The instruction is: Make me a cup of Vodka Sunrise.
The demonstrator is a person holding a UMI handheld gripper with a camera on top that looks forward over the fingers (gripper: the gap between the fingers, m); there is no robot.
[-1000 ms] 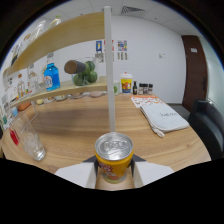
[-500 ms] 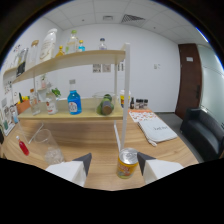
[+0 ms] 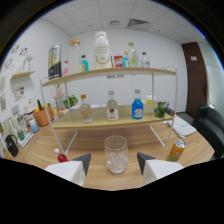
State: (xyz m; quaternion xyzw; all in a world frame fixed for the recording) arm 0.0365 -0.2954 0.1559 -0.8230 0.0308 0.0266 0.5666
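Gripper view is showing the gripper (image 3: 114, 164) with its fingers spread apart and holding nothing, a clear glass tumbler (image 3: 116, 154) with ice standing on the wooden table (image 3: 45, 150) between and just ahead of them, gaps at both sides. Left of it a small red-capped item (image 3: 62, 157) is lying; right, an orange can (image 3: 176, 149) is standing. Tumbler is looking rigid, slippery and breakable, probably moderately heavy; gripping mid-wall seems safest.
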